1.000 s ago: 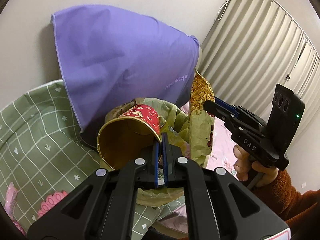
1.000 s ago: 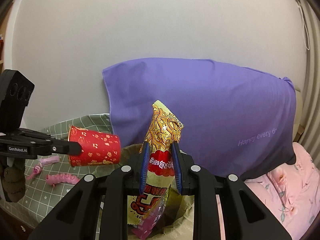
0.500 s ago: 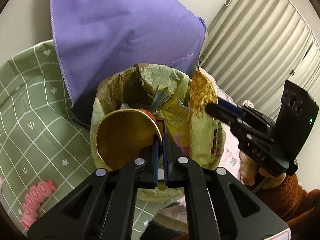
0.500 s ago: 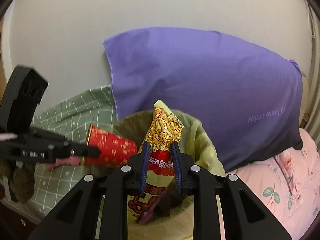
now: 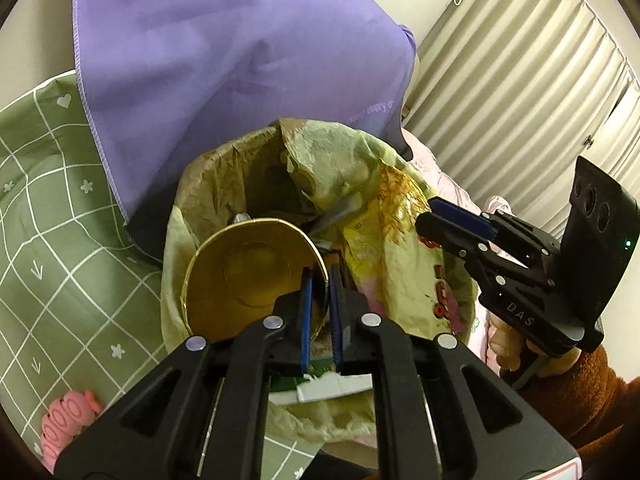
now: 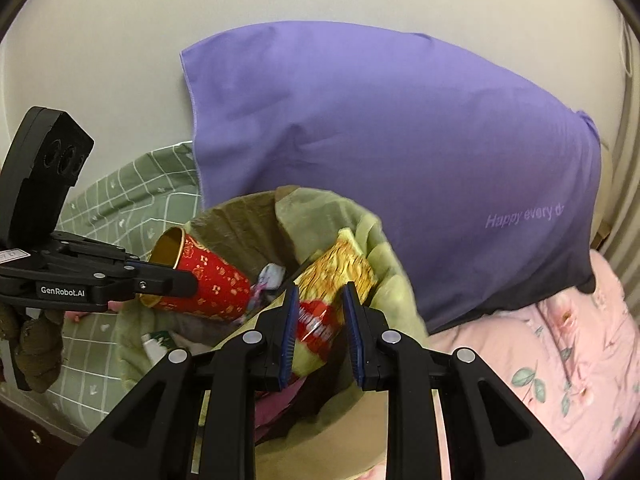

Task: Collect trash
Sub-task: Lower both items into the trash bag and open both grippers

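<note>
A red paper cup [image 5: 240, 276] with a gold inside lies on its side over the mouth of a bin lined with a yellow-green bag [image 5: 224, 168]. My left gripper [image 5: 321, 280] has the cup's rim between its pads, and its jaws are opening. In the right wrist view the cup [image 6: 208, 280] tilts down into the bin [image 6: 240, 208], with the left gripper [image 6: 176, 280] at its rim. My right gripper [image 6: 320, 292] is shut on a yellow and red snack packet [image 6: 336, 268], whose lower end is in the bin. Both the packet [image 5: 400, 256] and the right gripper [image 5: 430, 214] show on the right of the left wrist view.
A purple pillow [image 6: 400, 140] leans on the wall just behind the bin. A green checked sheet [image 5: 48, 220] with a pink toy [image 5: 64, 420] lies to the left. A pink floral quilt [image 6: 560, 360] lies to the right. Pleated curtains [image 5: 520, 80] hang beyond. Other trash fills the bin.
Both grippers have come down toward the bin, so the cup and the packet now dip into its mouth. The gap between the left pads has widened slightly.
</note>
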The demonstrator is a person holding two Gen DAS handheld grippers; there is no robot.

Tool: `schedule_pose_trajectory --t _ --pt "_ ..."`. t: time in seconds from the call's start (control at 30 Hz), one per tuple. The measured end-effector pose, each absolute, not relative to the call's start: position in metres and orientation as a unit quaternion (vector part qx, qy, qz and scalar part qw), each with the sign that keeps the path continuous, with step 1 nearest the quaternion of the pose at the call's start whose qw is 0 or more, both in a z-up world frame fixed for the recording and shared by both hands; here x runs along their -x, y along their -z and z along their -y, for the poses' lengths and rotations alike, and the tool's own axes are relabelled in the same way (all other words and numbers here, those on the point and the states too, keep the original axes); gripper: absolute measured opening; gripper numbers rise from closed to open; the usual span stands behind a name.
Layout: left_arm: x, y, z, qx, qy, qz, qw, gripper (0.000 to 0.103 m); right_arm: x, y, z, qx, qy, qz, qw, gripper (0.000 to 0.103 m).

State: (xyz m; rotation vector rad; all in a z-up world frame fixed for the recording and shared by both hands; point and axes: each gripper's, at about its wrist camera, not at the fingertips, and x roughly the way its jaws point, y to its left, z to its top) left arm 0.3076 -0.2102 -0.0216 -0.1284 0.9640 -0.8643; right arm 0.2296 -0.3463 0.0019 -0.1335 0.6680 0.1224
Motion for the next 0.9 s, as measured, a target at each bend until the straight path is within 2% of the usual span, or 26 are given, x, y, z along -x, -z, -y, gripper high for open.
schedule_pose_trajectory --t 0.4,0.7,0.87,0.9 --pt "-0.307 0.028 0.211 0.037 0.395 -0.459 0.795 0.005 -0.222 0.014 0.324 0.063 -0.121 -0.376 0.916 0.021" --pt "-0.308 0.026 0.215 0.043 0.400 -0.462 0.790 0.005 -0.225 0.023 0.326 0.080 -0.085 -0.408 0.905 0.021" --pt "-0.308 0.025 0.206 0.068 0.411 -0.465 0.781 0.007 -0.218 0.019 0.332 0.056 -0.083 -0.397 0.912 0.021" --pt "-0.306 0.023 0.204 0.069 0.410 -0.462 0.783 0.011 -0.213 0.017 0.334 0.047 -0.083 -0.390 0.916 0.021"
